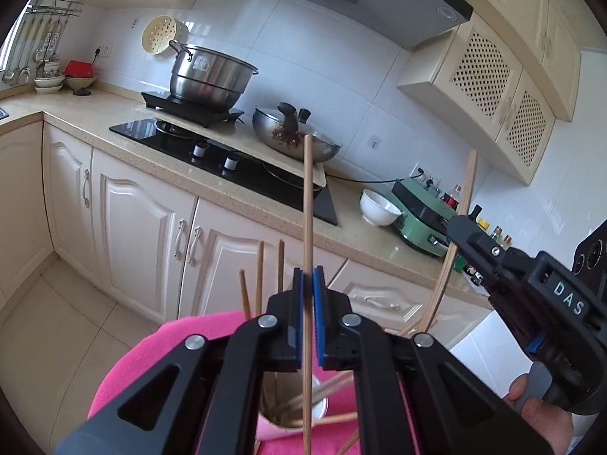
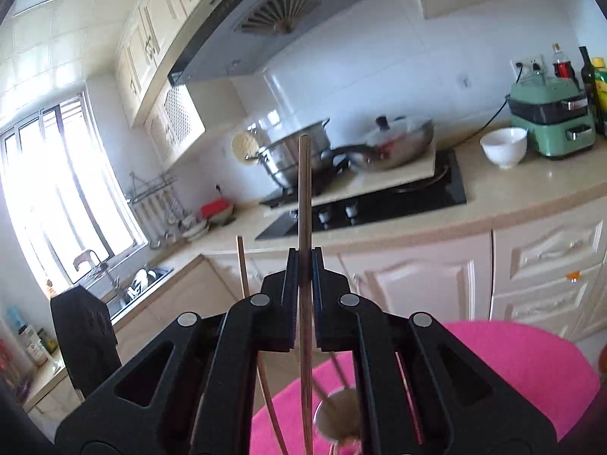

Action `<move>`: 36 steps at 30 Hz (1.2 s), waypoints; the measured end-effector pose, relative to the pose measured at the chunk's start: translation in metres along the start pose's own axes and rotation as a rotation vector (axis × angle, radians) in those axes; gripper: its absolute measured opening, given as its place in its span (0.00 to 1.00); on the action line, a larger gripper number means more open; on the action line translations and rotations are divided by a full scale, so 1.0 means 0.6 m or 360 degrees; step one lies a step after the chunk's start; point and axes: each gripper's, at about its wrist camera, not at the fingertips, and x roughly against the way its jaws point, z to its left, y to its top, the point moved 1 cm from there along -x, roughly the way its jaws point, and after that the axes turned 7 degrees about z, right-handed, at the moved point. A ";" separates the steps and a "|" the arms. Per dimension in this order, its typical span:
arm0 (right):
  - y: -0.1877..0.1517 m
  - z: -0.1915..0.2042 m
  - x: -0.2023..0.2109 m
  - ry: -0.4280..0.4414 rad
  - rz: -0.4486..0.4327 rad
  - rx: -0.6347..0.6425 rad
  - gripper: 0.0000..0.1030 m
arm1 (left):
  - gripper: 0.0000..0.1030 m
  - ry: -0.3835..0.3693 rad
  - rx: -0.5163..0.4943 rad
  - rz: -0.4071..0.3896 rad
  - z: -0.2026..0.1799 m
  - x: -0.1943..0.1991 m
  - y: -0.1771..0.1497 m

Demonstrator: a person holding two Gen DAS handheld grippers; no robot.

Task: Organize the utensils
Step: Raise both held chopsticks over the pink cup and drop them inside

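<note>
My left gripper [image 1: 308,271] is shut on a wooden chopstick [image 1: 308,197] that stands upright between its blue pads. Below it a pale cup [image 1: 292,413] holding several chopsticks [image 1: 260,276] sits on a pink round surface [image 1: 132,371]. To the right, my right gripper [image 1: 461,222], with a hand behind it, grips a second slanted chopstick [image 1: 469,178]. In the right wrist view the right gripper [image 2: 303,254] is shut on that chopstick [image 2: 304,189], above the cup [image 2: 337,413]. The left gripper's black body [image 2: 83,341] shows at the left.
Behind runs a kitchen counter [image 1: 114,113] with a black hob [image 1: 212,151], a steel pot [image 1: 208,76], a lidded wok [image 1: 296,132], a white bowl [image 1: 379,206] and a green appliance [image 1: 421,220]. Bottles [image 2: 592,76] stand at the far right. Cream cabinets sit below, and a sink [image 2: 132,284] by the window.
</note>
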 end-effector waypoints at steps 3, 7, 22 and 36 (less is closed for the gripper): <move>0.006 -0.010 -0.009 -0.0018 -0.0026 0.0021 0.07 | 0.05 -0.0005 0.0011 -0.0019 0.000 -0.023 0.001; 0.007 -0.024 -0.020 -0.0038 -0.0040 0.0054 0.07 | 0.05 0.0010 -0.0013 -0.0047 -0.004 -0.047 -0.002; -0.010 -0.048 -0.053 0.0001 -0.0046 0.0120 0.07 | 0.05 0.0085 -0.0116 -0.0028 0.007 -0.103 -0.062; -0.047 -0.021 -0.052 -0.0033 0.0066 0.0322 0.07 | 0.05 0.0120 -0.0148 0.0060 0.024 -0.076 -0.098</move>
